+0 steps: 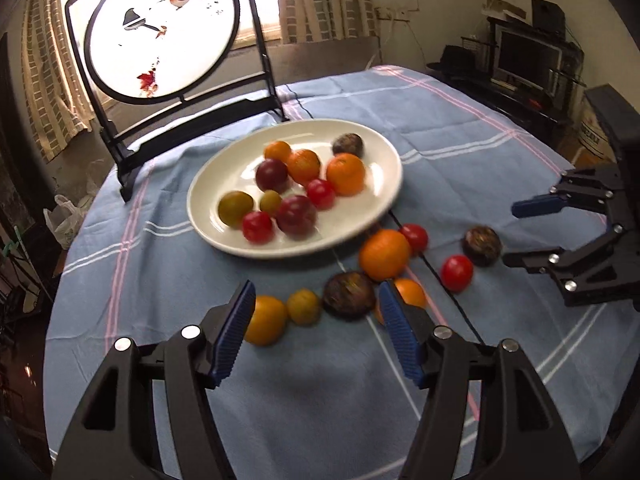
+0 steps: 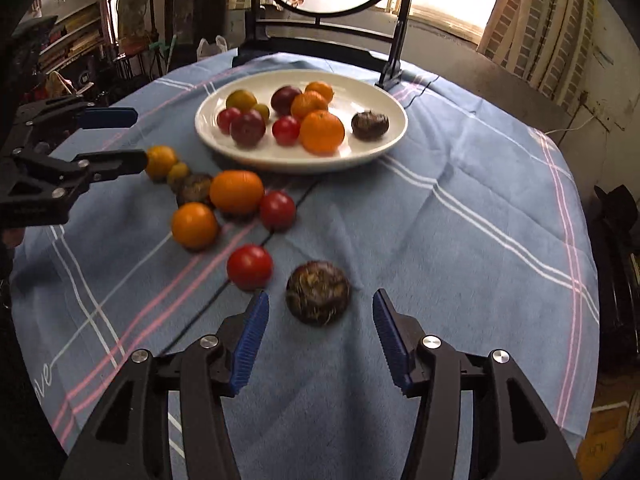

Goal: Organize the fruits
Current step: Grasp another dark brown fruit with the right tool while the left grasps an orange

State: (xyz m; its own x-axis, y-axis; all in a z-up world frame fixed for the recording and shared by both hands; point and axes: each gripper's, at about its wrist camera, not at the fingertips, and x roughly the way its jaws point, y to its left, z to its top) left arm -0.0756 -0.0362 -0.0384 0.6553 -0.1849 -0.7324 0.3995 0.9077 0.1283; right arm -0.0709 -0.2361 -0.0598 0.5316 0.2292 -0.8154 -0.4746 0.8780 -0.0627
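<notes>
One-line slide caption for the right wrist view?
Open right gripper approaches a dark brown fruit on the blue cloth; white plate of fruit beyond.

A blue tablecloth (image 1: 248, 420) with white and pink stripes covers the table. At its far edge stands a black-framed round screen (image 1: 160, 32) painted with birds and red leaves, backlit by a bright window. Checked curtains (image 1: 324, 0) hang beside it. A white plastic bag (image 1: 64, 220) lies at far left. A dark monitor (image 1: 528, 56) sits far right.
</notes>
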